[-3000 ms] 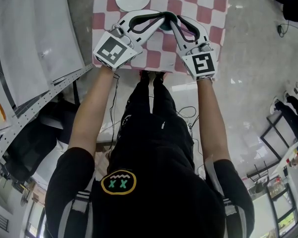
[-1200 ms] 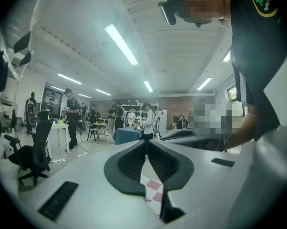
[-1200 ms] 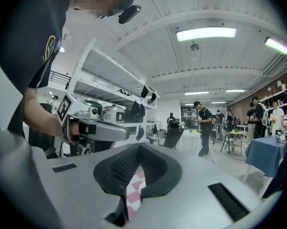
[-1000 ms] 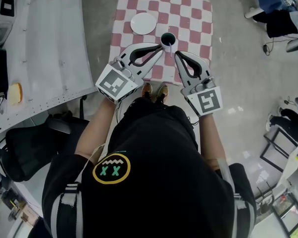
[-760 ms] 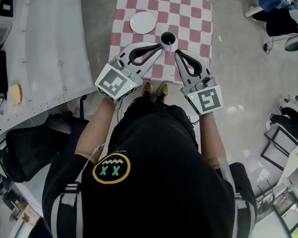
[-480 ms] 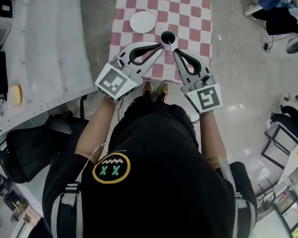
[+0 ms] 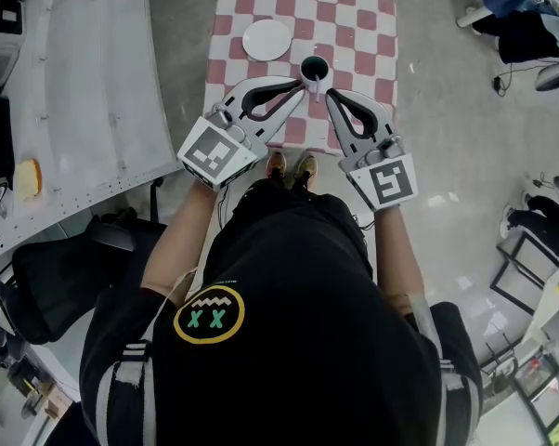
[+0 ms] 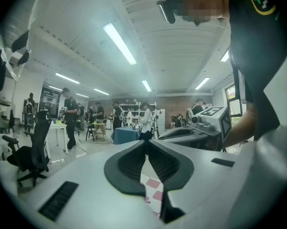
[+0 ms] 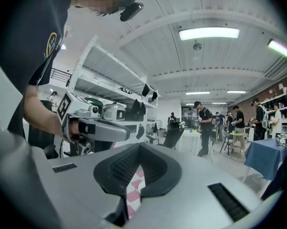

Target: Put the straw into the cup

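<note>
Any straw near the white-walled dark cup [image 7: 314, 67] is too small to make out. The left gripper [image 7: 304, 84] and right gripper [image 7: 329, 98] hide the near edge of the red-and-white checked table [image 7: 354, 17].

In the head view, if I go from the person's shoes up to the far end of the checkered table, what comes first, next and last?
shoes → cup → white plate

Small round white cup [image 7: 314, 68] with a dark inside, standing upright around the middle of the red-and-white checkered tablecloth [image 7: 354, 12]. Can't really make out the straw.
</note>
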Available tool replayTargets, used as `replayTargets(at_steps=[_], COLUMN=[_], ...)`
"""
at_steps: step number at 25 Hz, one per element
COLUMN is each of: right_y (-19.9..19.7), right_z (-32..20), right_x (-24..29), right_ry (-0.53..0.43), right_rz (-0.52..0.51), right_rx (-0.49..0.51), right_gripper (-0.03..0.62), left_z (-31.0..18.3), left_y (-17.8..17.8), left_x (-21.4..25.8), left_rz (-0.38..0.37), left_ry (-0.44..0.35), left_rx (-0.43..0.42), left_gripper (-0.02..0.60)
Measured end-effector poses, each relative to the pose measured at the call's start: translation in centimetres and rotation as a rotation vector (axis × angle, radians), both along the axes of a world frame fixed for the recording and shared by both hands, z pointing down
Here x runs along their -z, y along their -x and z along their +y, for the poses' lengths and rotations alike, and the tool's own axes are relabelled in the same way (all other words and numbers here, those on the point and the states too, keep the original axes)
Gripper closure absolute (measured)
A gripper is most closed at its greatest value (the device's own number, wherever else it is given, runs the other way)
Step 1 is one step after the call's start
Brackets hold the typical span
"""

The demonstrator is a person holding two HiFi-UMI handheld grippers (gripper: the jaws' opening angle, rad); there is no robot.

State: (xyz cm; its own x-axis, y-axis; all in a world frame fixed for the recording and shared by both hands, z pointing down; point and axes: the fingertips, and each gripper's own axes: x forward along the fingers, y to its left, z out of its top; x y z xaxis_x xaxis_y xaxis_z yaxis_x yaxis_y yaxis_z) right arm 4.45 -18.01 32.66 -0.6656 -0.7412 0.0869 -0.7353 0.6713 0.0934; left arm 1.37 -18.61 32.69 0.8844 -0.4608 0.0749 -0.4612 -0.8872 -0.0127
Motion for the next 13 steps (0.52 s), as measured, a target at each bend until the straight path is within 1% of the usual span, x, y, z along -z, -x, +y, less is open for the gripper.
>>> replayTargets(at_steps=[8, 13], right_y=[-0.29, -0.63], right_z=[-0.13, -0.21], right_x=[0.23, 0.24], right_ry=[-0.004, -0.002], right_rz=[-0.001, -0.003], right_rx=[-0.003, -0.005], right_gripper=[0.574, 0.574], left_z=[0.57, -0.17], left_y=[-0.49, -0.4], left_x=[0.31, 0.21], left_rz=[0.017, 0.001], left_ry=[-0.024, 0.0], left_rx=[-0.038, 0.005], left_gripper=[0.546, 0.546])
